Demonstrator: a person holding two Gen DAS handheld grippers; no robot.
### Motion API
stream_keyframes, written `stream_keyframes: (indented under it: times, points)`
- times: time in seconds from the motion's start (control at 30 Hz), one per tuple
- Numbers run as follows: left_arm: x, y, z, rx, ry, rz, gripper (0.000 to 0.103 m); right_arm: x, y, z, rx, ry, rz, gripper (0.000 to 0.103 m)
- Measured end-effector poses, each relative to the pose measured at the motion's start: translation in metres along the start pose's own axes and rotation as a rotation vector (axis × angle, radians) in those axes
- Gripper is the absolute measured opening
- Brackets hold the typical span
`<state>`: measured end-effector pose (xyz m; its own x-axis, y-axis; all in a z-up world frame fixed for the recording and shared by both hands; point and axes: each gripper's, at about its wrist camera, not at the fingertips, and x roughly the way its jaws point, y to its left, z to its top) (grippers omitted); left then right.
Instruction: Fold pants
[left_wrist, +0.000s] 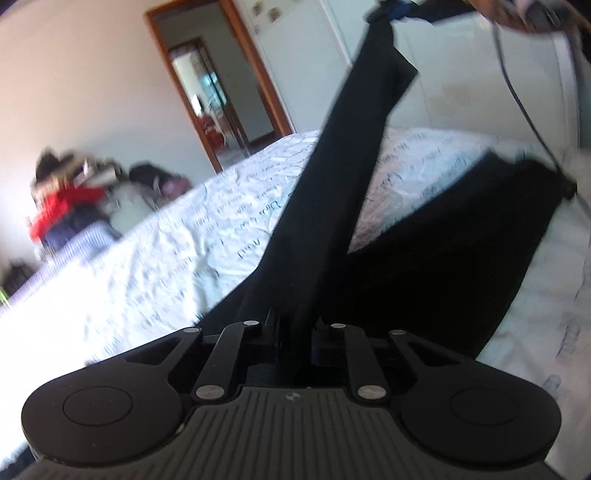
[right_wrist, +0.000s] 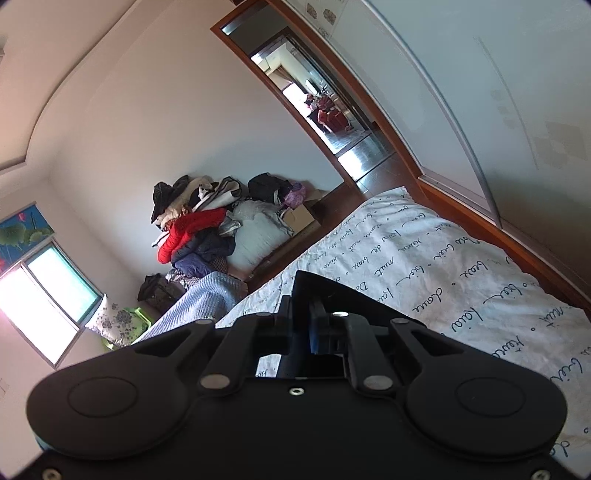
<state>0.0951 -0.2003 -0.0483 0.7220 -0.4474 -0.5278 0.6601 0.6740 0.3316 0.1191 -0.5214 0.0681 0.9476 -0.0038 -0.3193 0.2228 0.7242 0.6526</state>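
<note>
Pants (left_wrist: 332, 206), black, one leg stretched taut above the printed bedsheet (left_wrist: 166, 254), the rest lying on it, left gripper (left_wrist: 291, 325) clamped on the leg's near end, right gripper (right_wrist: 314, 325) closed, apparently pinching a dark fabric corner, clothes pile (right_wrist: 195, 229) by the far wall.

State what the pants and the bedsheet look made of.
Pants: black, matte, thin woven or knit cloth; it hangs limp and flat with no sheen. Bedsheet: white, matte, probably cotton or a blend; it shows printed script and fine wrinkles.
</note>
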Motion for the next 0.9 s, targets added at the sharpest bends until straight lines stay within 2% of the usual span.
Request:
stream_keyframes:
  times: [0.07,0.13,0.2,0.3,0.4,0.47,0.6,0.7,0.8,0.9]
  points:
    - [-0.005,0.005,0.002,-0.047,-0.014,-0.014,0.018,-0.003,0.008,0.003,-0.052,-0.031,0.026,0.01]
    - [-0.007,0.005,0.004,-0.047,-0.021,-0.02,0.018,-0.01,0.014,0.001,-0.117,-0.062,0.034,0.01]
    - [-0.007,0.005,0.003,-0.046,-0.004,-0.052,0.016,-0.01,0.003,-0.006,-0.121,-0.031,-0.025,0.01]
    - [-0.005,0.009,-0.005,-0.081,0.033,-0.122,0.015,-0.004,-0.043,-0.022,-0.03,0.059,-0.151,0.01]
    - [0.0,0.007,-0.01,-0.092,0.046,-0.132,0.014,-0.008,-0.074,-0.031,0.095,0.106,-0.152,0.01]
    - [0.001,0.009,-0.008,-0.11,0.041,-0.132,0.013,-0.011,-0.067,-0.027,0.072,0.101,-0.145,0.01]
    - [-0.011,0.019,0.0,-0.169,0.01,-0.129,0.011,-0.021,-0.026,-0.003,-0.014,0.043,-0.07,0.01]
    - [-0.021,0.03,0.004,-0.204,-0.001,-0.168,0.011,-0.028,-0.013,0.002,-0.057,0.016,-0.05,0.01]
    - [-0.017,0.034,-0.003,-0.255,0.049,-0.26,0.011,-0.018,-0.033,-0.013,-0.05,0.087,-0.132,0.01]
    - [-0.003,0.043,-0.012,-0.364,0.105,-0.339,0.011,-0.002,-0.059,-0.025,0.048,0.174,-0.168,0.01]
